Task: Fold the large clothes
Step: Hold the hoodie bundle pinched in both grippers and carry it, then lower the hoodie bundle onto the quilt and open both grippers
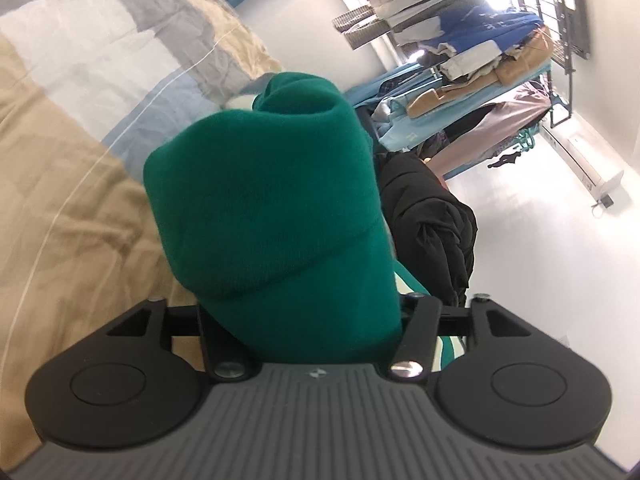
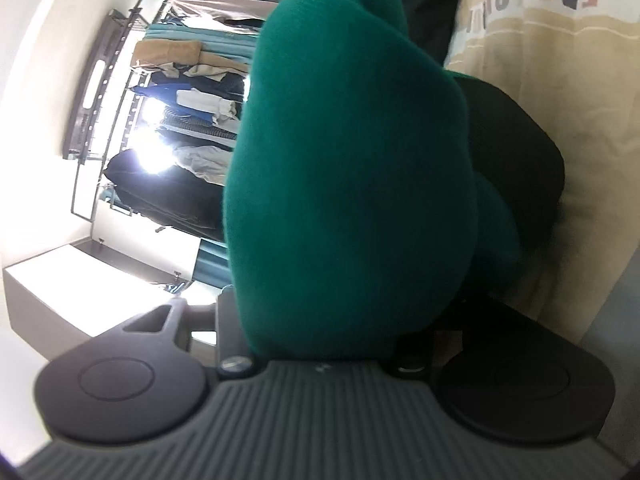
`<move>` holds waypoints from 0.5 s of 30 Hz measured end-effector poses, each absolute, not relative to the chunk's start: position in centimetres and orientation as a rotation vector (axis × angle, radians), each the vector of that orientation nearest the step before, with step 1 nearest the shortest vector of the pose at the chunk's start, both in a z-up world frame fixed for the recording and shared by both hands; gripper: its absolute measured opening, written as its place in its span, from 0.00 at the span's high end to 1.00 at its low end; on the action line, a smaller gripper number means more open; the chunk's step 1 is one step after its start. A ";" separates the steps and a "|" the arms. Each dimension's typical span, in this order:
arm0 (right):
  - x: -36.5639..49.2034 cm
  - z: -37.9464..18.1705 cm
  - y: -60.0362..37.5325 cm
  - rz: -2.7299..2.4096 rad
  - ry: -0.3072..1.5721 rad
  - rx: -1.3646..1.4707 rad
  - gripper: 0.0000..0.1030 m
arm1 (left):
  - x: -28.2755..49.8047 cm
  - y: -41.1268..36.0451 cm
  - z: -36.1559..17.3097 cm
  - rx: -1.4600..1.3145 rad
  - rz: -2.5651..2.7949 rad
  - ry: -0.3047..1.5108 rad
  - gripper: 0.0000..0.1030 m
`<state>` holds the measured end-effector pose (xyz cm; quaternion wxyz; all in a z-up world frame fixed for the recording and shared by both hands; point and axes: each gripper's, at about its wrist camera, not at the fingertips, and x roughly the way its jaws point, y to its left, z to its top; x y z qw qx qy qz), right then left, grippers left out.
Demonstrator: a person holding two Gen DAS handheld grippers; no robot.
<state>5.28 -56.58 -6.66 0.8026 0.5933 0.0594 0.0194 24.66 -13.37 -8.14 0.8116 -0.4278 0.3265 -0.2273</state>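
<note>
Green garment (image 1: 264, 208): bunched between both hand-held grippers' jaws, grip undeterminable. Bed (image 1: 60, 200) at 9 o'clock. Step: lowering for folding. Next: spreading flat.

**Garment Between Both Sets of Fingers**

A bunched garment (image 1: 276, 208) sat between the left gripper (image 1: 300, 312) arms, over the bedspread (image 1: 80, 184). A clothes rack (image 1: 500, 60) stood behind, a dark heap (image 1: 432, 216) nearer. The garment also filled the right gripper (image 2: 320, 336), beside a person's shirt (image 2: 560, 100).
</note>
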 end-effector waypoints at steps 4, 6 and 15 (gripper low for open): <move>4.9 -7.0 -57.0 0.004 0.146 1.318 0.37 | 23.7 -11.9 -8.3 -0.964 -0.487 0.721 0.28; 4.0 -7.1 -57.0 -0.003 0.160 1.342 0.36 | 22.7 -11.2 -7.9 -0.953 -0.482 0.718 0.26; -2.5 -3.8 -57.6 -0.086 0.153 1.294 0.30 | 16.4 -8.1 -2.8 -0.750 -0.487 0.627 0.25</move>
